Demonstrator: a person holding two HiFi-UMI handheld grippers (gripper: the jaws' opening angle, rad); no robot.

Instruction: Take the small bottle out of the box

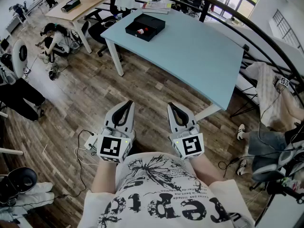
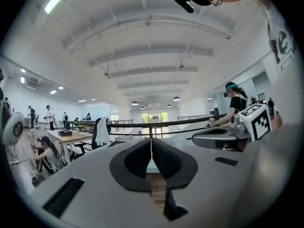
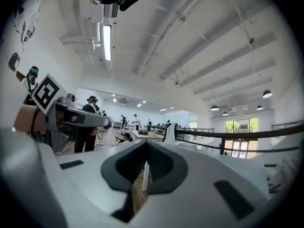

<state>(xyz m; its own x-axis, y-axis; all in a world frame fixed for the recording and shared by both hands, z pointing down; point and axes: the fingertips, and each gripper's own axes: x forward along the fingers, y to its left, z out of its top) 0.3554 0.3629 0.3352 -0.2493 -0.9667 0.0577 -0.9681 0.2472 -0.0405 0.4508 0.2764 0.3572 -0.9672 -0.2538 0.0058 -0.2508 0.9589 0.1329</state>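
A black open box (image 1: 145, 26) lies on the far left part of the light blue table (image 1: 199, 56). Inside it shows a small red and white thing (image 1: 140, 32), likely the small bottle. Both grippers hang well short of the table, over the wooden floor close to the person's chest. My left gripper (image 1: 128, 104) is shut with nothing between its pads (image 2: 151, 144). My right gripper (image 1: 171, 106) stands beside it, tips together and empty (image 3: 146, 146). Both point toward the table.
A wooden desk (image 1: 78, 6) and an office chair (image 1: 99, 30) stand behind the table at the left. A person crouches on the floor (image 1: 54, 38). Cables and a power strip (image 1: 89, 140) lie by my left gripper. A curved railing (image 1: 247, 25) and draped cloth (image 1: 275, 96) bound the right.
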